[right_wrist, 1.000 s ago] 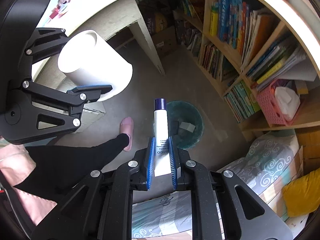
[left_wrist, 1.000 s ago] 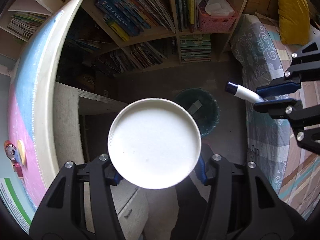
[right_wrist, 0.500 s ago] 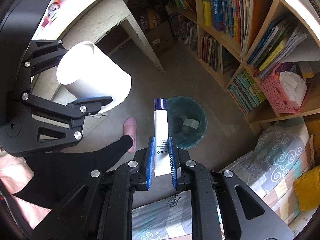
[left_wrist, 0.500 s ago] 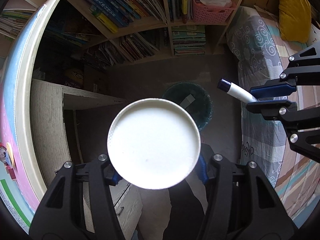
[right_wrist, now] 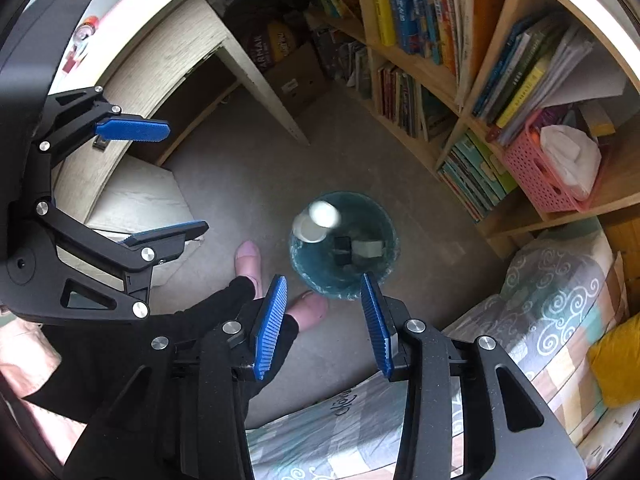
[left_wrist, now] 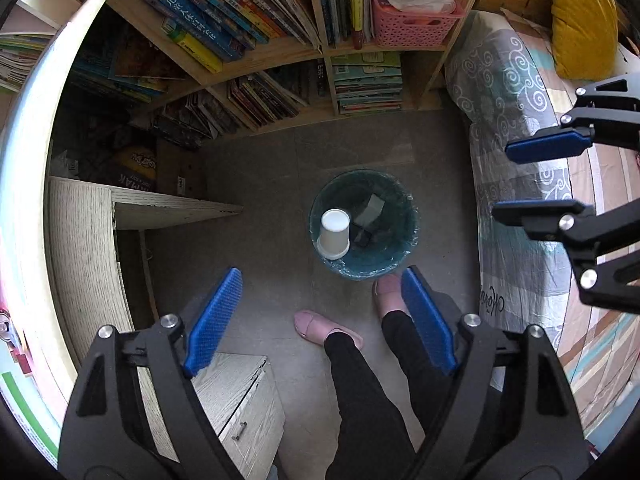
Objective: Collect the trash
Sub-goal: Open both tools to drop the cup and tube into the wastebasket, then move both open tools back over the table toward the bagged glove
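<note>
Over the bin (left_wrist: 362, 268), both grippers, left (left_wrist: 320, 312) and right (right_wrist: 326, 320), are opening with nothing between their pads. A cup (left_wrist: 334, 234) sits inside the bin among other scraps; whether more trash remains elsewhere cannot be told.

I see grey floor (left_wrist: 280, 184) at centre frame, a wooden bookshelf (left_wrist: 280, 48) packed with books across the top, a patterned bed (left_wrist: 516, 120) at right, and a pale desk (left_wrist: 80, 248) at left.

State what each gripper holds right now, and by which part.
Nothing. The left gripper and right gripper are both empty, jaws opening. The white paper cup is already in the trash bin below.
</note>
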The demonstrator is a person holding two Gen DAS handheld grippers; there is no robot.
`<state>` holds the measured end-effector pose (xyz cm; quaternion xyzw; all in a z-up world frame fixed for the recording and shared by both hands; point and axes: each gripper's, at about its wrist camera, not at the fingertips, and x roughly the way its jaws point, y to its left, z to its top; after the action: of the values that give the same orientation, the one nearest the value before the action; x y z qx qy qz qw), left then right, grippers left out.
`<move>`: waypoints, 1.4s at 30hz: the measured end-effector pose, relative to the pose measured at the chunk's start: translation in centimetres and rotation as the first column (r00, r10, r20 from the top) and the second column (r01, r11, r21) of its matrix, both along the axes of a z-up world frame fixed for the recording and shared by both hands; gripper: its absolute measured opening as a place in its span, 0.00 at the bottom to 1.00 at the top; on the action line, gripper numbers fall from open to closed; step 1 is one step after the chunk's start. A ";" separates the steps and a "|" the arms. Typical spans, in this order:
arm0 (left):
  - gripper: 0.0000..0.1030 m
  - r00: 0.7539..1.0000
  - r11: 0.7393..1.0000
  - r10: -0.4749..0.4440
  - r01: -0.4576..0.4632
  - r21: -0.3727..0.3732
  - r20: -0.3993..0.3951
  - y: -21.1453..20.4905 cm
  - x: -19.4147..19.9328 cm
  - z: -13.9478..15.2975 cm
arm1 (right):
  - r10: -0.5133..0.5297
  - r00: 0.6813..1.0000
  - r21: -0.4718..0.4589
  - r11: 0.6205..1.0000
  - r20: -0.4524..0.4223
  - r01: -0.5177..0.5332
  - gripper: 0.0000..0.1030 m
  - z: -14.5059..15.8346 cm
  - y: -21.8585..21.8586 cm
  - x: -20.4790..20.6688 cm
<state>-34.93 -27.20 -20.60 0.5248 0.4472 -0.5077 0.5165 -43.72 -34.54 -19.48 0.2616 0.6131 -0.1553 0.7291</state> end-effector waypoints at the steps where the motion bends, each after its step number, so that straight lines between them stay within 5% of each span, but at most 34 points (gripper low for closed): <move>1: 0.77 1.000 1.000 0.002 -0.002 -0.001 -0.001 0.0 0.0 0.0 | -0.002 1.000 0.001 1.000 -0.001 0.002 0.40 0.1 0.0 -0.1; 28: 0.77 0.994 0.991 0.112 -0.111 -0.069 0.016 2.9 3.3 3.7 | 0.088 0.996 -0.035 0.996 0.029 -0.087 0.42 2.9 0.9 2.2; 39: 0.85 0.972 0.962 0.234 -0.226 -0.155 0.030 5.0 8.1 7.4 | 0.201 0.978 -0.093 0.976 0.062 -0.195 0.47 5.6 1.1 7.2; 42: 0.86 0.958 0.944 0.286 -0.278 -0.178 0.018 5.8 9.8 8.4 | 0.219 0.973 -0.102 0.972 0.074 -0.211 0.56 6.2 1.1 8.8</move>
<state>-25.13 -21.44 -12.17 0.4195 0.4603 -0.4540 0.6372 -34.91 -33.41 -13.29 0.1656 0.5983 -0.0929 0.7785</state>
